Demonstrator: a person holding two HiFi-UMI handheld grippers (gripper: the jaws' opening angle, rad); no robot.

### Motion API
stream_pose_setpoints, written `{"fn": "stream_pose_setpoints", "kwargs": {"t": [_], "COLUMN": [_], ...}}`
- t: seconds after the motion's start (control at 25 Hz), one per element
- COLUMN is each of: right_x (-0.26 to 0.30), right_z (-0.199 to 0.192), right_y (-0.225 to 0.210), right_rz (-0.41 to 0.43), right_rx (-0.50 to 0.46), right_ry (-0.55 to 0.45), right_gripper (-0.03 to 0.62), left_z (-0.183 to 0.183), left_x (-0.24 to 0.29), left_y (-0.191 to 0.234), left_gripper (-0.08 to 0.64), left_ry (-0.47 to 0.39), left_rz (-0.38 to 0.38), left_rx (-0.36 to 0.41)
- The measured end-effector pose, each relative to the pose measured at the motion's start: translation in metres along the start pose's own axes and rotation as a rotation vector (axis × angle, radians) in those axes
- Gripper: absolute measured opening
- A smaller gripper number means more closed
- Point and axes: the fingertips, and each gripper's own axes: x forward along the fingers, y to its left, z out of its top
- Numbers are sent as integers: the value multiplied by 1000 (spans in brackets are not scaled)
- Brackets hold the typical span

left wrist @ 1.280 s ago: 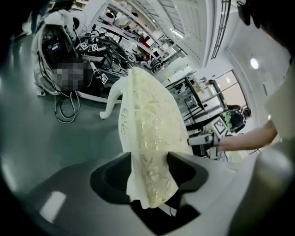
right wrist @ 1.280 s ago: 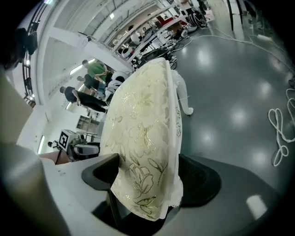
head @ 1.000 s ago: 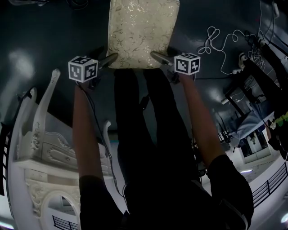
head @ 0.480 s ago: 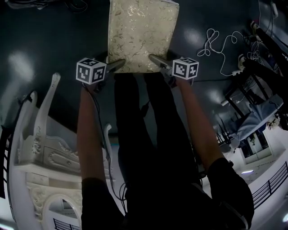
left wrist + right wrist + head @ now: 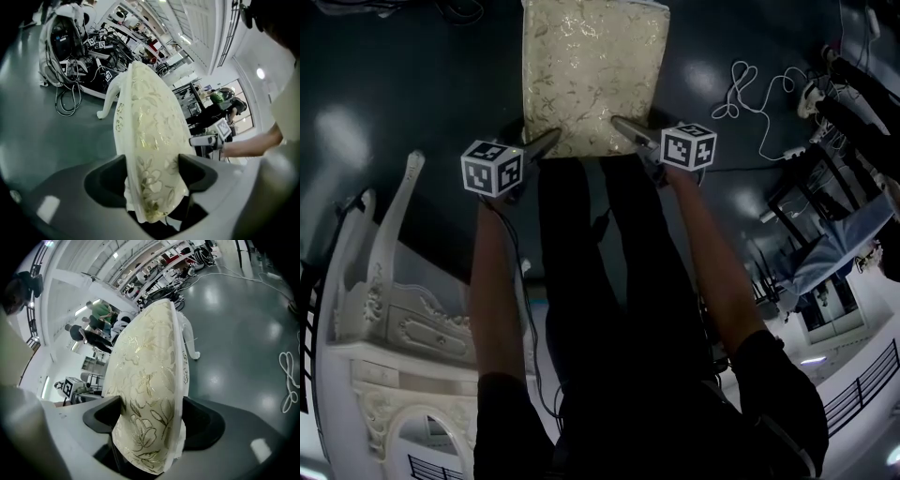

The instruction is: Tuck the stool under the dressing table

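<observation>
The stool (image 5: 591,66) has a cream cushion with a gold flower pattern and stands on the dark floor at the top middle of the head view. My left gripper (image 5: 542,143) is at its near left corner. Its jaws have just been closing, and in the left gripper view (image 5: 152,173) both pads touch the cushion (image 5: 145,122) between them. My right gripper (image 5: 628,129) is at the near right corner, shut on the cushion (image 5: 150,362), which bulges between its pads (image 5: 150,418). The white carved dressing table (image 5: 375,309) stands at the lower left, apart from the stool.
A white cable (image 5: 759,89) lies looped on the floor to the right of the stool. Dark stands and equipment (image 5: 844,159) crowd the right side. More cables and gear (image 5: 65,42) lie beyond the stool. People (image 5: 101,315) stand far off.
My left gripper has moved right and nearer in the head view, from beside the stool's left edge onto its near left corner. The right gripper has kept its place.
</observation>
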Motion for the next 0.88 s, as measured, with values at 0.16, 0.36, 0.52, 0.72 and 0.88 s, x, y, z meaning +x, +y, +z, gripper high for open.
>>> {"fn": "stream_pose_setpoints", "kwargs": {"t": [0.16,0.36,0.52,0.72,0.88], "right_x": [-3,-12,-23,-34,-43], "right_z": [-2,-7,3,2,-6], "right_y": [7,18,32,45,53], "right_rz": [12,25,46,69,100], "right_rx": [-16,-23,-1,11,-28], "right_ry": [20,41,-9,-9,27], "right_gripper": [403,396,390,383,380], "left_z": [-6,-9,0,-6,-22], "left_x": [-8,-20,-36,-52,-63], "left_y": [-3,-12,-23,-35,-49], "left_gripper": [347,348,347,347,347], "left_ry": [-30,-66,-156,-221,-280], "left_rz": [22,38,18,25,55], "left_rx": [-29,-24,-64,-138,-172]}}
